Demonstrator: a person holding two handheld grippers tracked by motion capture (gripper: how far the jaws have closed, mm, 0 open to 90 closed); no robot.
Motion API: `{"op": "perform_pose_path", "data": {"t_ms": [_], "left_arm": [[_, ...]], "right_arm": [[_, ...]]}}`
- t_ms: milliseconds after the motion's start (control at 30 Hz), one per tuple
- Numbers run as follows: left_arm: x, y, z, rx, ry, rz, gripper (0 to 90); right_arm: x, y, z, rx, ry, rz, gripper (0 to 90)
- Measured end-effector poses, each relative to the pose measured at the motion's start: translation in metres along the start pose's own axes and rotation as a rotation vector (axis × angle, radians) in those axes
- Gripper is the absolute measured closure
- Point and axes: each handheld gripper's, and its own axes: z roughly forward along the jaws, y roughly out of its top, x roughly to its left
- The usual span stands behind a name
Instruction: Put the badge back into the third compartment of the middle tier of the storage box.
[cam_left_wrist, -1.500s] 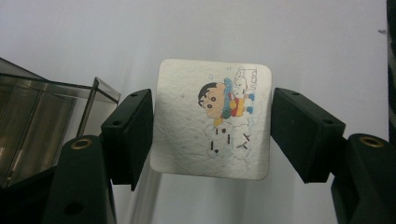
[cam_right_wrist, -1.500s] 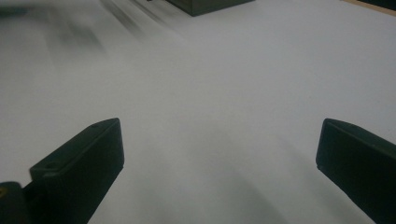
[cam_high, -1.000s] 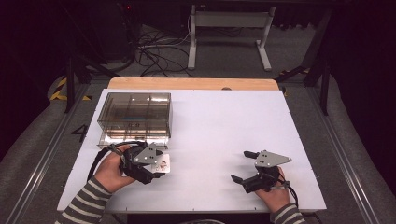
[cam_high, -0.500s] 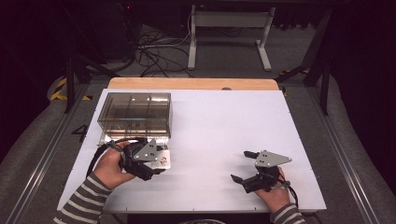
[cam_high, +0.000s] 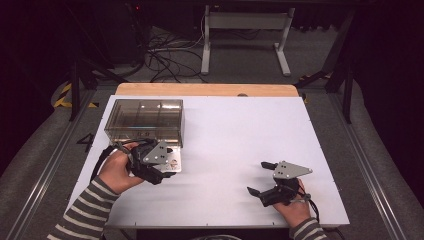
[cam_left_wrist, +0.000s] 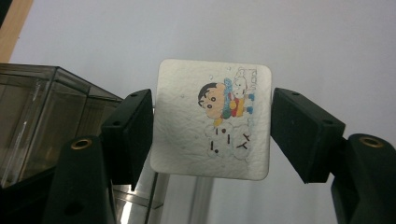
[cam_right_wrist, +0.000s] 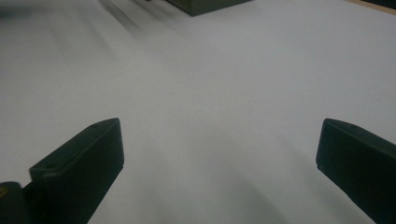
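- The left gripper is grasping a white square card with a cartoon print, one jaw pressing on each side edge.
- In the high view, the left gripper is holding the card at about 7 o'clock on the table, just in front of the near wall of the clear box.
- The card is showing clear of the table surface in the left gripper view, so the pick-up is judged complete.
- The box, divided into compartments, is sitting at about 10 o'clock; whether anything is lying in it cannot be told.
- Remaining work, as judged: carrying the card over the box rim and releasing it into a compartment.
- The right gripper is resting released at about 5 o'clock, jaws standing wide with nothing between them, well apart from the card.
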Motion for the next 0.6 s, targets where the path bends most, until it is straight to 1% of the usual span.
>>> {"op": "perform_pose_path", "data": {"t_ms": [167, 267, 533, 600], "left_arm": [[0.006, 0.0, -0.001, 0.003, 0.012, -0.008, 32.6], [0.01, 0.0, -0.001, 0.007, 0.018, -0.005, 32.6], [0.018, -0.001, 0.0, 0.009, 0.032, -0.013, 32.6], [0.021, 0.0, 0.001, 0.017, 0.038, -0.011, 32.6]], "right_arm": [[0.0, 0.0, 0.0, 0.001, -0.001, -0.001, 1.6], [0.0, 0.0, 0.0, 0.001, -0.001, -0.001, 1.6], [0.0, 0.0, 0.0, 0.001, 0.001, -0.002, 1.6], [0.0, 0.0, 0.0, 0.001, 0.001, -0.002, 1.6]]}}
